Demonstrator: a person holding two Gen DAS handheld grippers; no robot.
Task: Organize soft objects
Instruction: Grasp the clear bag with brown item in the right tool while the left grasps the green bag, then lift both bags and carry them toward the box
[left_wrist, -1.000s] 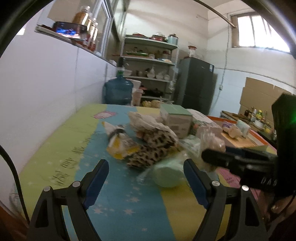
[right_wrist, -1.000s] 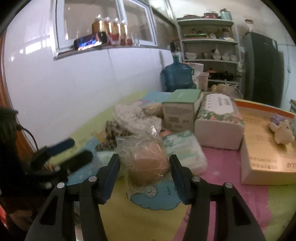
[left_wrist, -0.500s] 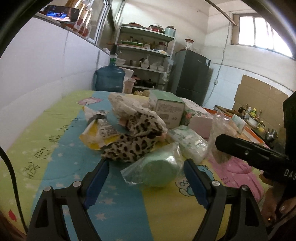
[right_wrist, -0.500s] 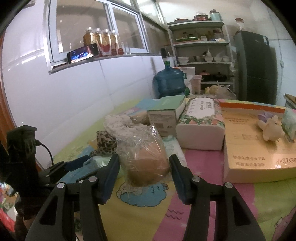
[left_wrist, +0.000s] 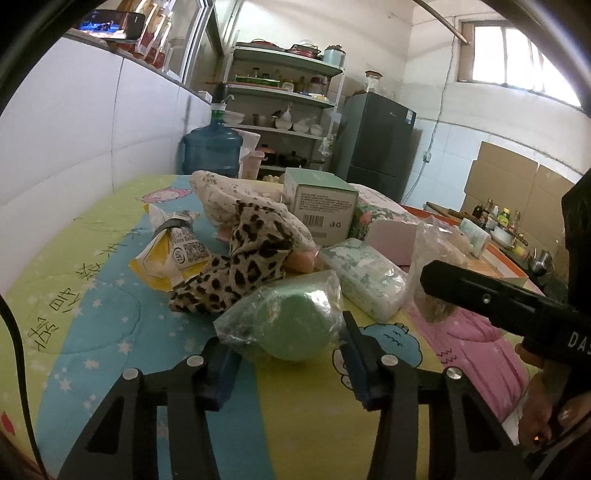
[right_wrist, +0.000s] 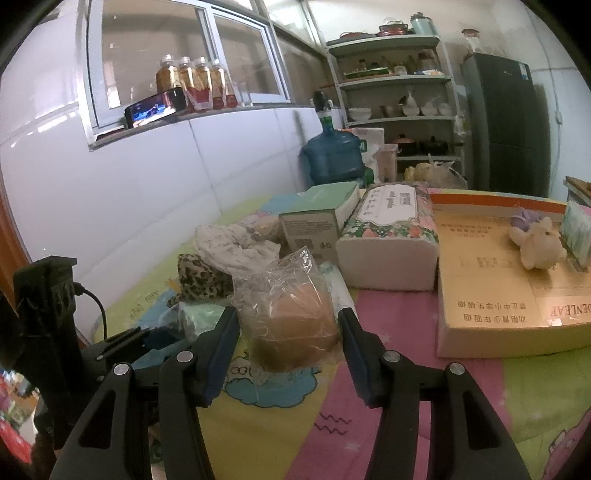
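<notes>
Left tool (left_wrist: 282, 363) has just been closing and now pinches the bagged green sponge (left_wrist: 291, 325), just in front of the leopard cloth (left_wrist: 240, 269). Right tool (right_wrist: 284, 341) pinches the bagged brown sponge (right_wrist: 291, 328) beside it. Squeeze gently; lift straight, clear of the cloth.

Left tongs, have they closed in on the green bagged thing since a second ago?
Yes. The left tongs have just been closing around the green bagged sponge lying on the quilt.
</notes>
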